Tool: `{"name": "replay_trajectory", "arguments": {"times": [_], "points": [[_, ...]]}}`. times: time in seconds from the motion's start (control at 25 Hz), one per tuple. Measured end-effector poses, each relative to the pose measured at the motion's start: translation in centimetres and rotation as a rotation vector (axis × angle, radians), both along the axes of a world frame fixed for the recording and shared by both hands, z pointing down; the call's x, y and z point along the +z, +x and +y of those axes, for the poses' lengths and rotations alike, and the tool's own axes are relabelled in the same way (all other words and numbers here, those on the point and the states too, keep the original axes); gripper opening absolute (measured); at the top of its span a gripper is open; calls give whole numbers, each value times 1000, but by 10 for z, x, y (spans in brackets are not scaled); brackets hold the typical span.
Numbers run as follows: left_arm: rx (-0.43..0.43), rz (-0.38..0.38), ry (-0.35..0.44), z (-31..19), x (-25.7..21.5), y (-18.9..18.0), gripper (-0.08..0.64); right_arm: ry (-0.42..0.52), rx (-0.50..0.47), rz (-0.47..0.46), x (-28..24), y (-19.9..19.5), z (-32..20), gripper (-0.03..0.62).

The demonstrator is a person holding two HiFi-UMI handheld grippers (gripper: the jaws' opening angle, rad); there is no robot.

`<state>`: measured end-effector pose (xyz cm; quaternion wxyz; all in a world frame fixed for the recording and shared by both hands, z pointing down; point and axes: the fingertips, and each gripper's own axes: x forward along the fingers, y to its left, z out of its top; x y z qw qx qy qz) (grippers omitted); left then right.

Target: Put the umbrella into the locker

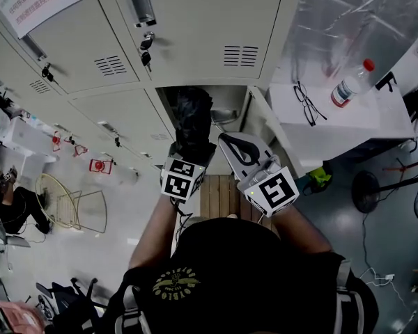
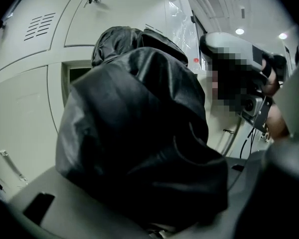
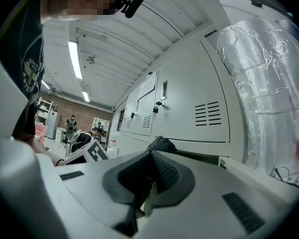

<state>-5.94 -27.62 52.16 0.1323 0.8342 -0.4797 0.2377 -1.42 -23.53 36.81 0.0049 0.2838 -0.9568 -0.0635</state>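
Observation:
A folded black umbrella points at the open locker in the lower row, its tip at the opening. My left gripper is shut on the umbrella's lower end. In the left gripper view the umbrella fills the space between the jaws, with the dark locker opening behind it at the left. My right gripper hangs just right of the umbrella, jaws shut with nothing in them. From the right gripper view, its pads meet, and the umbrella's end shows beyond them.
Shut locker doors fill the row above, one with keys hanging in its lock. A white cabinet at the right bears glasses and a water bottle. A wooden slatted stand lies below the grippers.

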Motion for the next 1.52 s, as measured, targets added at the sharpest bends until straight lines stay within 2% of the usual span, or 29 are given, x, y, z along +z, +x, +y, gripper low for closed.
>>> {"name": "replay_trajectory", "arguments": {"times": [0.28,0.6,0.8,1.04,1.2,1.4,1.52], "points": [[6,-18,-29,-2,14,-4,288,-19,-6,-21,2,-7,-11,31],[47,-12,-84,-28,39,-6,288,-45,21,4,8,-19,-31,31],[68,-16,-84,-52,38,-5,288,-25,48,3,4,-20,-45,31],[96,-47,-58,-68,38,0,288,-46,71,5,4,-17,-55,31],[121,-50,-54,-68,42,7,288,-14,68,-7,1,-20,-58,31],[118,-27,-120,-62,56,9,288,-7,56,-5,1,-25,-57,31],[107,-28,-121,-67,56,3,288,-21,67,-13,0,-24,-59,31]]}}
